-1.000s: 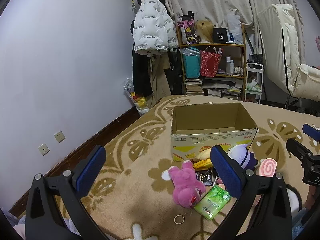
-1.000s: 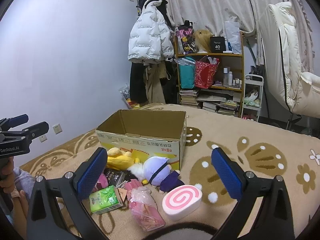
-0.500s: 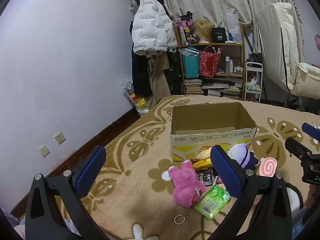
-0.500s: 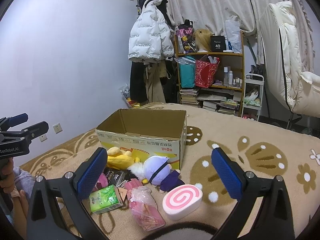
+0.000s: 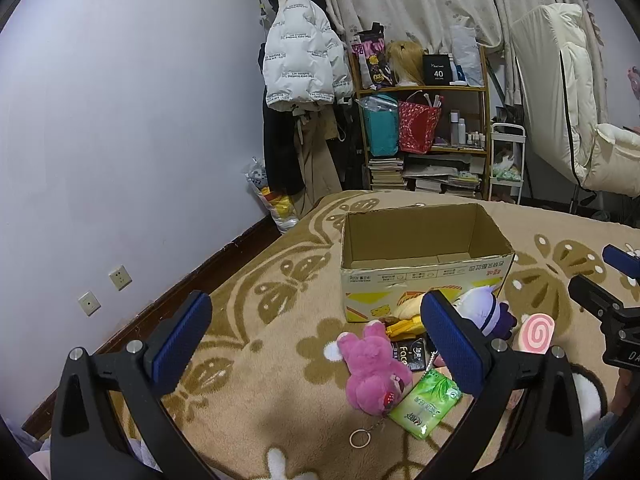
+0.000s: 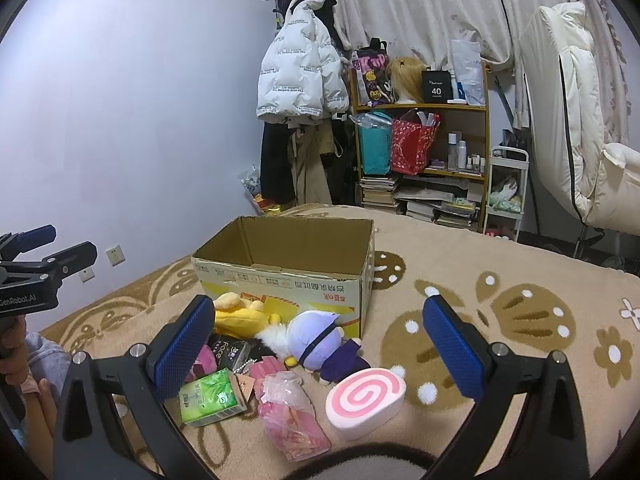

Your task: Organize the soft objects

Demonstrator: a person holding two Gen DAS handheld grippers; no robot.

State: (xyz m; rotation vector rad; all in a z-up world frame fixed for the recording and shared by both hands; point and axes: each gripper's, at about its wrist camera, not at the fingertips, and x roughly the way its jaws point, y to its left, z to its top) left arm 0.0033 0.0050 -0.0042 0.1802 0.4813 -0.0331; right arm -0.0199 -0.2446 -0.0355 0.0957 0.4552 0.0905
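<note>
White jacket (image 5: 301, 65) hung by shelf (image 5: 424, 120); wall sockets (image 5: 120, 277).

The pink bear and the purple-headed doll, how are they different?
The pink bear is pink all over; the purple-headed doll has a pale lilac head, a dark band across it and dark purple clothes. The bear lies out on the carpet near the green tissue pack, while the doll lies closer to the cardboard box. Both are soft toys lying outside the box.

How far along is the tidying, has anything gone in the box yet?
Nothing looks done: the cardboard box appears empty. Nothing is in hand either; the left gripper and right gripper are both open. Left to sort: the pink plush, yellow plush, purple plush and swirl cushion lying before the box.
</note>
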